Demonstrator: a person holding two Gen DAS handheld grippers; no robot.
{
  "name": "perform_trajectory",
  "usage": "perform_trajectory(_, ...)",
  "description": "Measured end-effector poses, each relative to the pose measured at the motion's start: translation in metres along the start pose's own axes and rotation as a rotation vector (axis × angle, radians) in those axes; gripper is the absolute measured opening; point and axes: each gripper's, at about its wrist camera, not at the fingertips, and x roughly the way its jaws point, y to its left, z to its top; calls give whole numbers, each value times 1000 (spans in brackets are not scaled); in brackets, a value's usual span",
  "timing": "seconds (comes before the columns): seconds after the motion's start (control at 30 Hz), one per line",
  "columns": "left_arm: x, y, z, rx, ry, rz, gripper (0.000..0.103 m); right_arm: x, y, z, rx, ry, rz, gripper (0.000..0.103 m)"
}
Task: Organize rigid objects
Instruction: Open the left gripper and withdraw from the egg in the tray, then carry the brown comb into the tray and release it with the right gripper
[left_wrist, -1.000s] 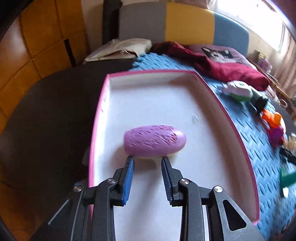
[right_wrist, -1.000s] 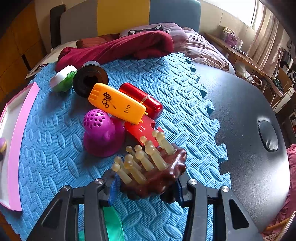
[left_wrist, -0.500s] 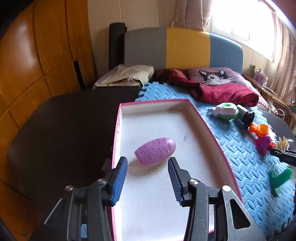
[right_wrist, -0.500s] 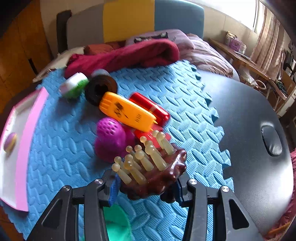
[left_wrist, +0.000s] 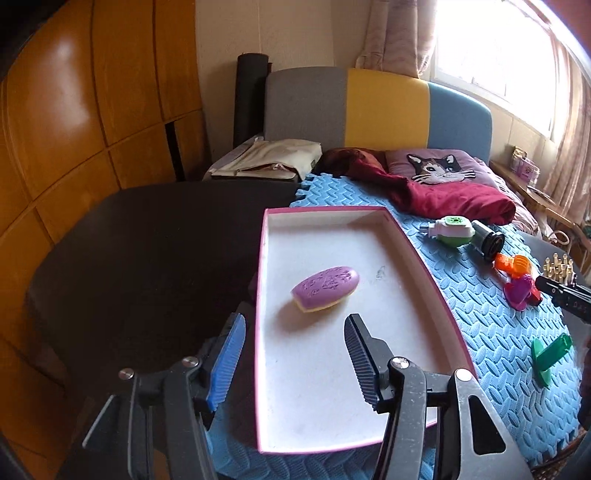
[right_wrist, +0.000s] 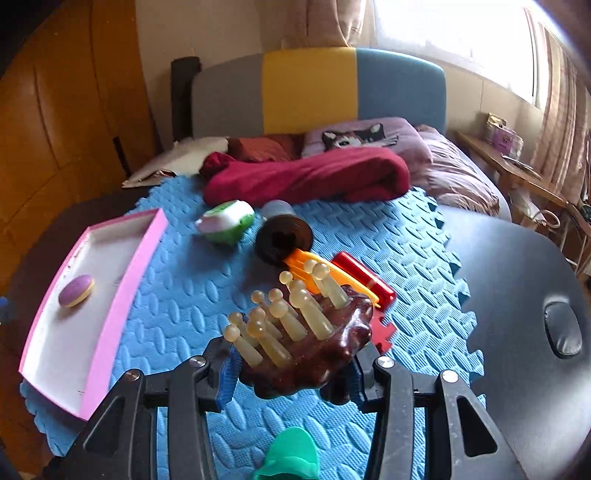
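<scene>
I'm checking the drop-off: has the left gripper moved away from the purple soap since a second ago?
Yes. The left gripper has backed away from the purple soap, which lies in the pink tray; the jaws stand wider open.

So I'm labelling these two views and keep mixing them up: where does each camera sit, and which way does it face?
Left wrist: sits on the left gripper, looking along its open fingers down into the pink tray at the purple soap.
Right wrist: sits on the right gripper, looking across the blue mat toward the bed; its fingers clamp the brown massager.
Shared: both show the tray, soap, mat and green-white gadget.
</scene>
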Motion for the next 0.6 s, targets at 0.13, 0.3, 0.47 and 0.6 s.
perform_trajectory(0.13,0,16,-2,-29,2,21,60,-7,18,2,-23,-4,33,47)
perform_trajectory(0.3,3,38,-6,-84,10,55,60,-15,59,7,-59,0,122,47)
perform_trajectory(0.47,5,56,-10,-118,18,81,60,-12,121,10,-132,29,244,47)
perform_trajectory(0.6,5,67,-12,-142,18,88,60,4,174,5,-187,96,345,47)
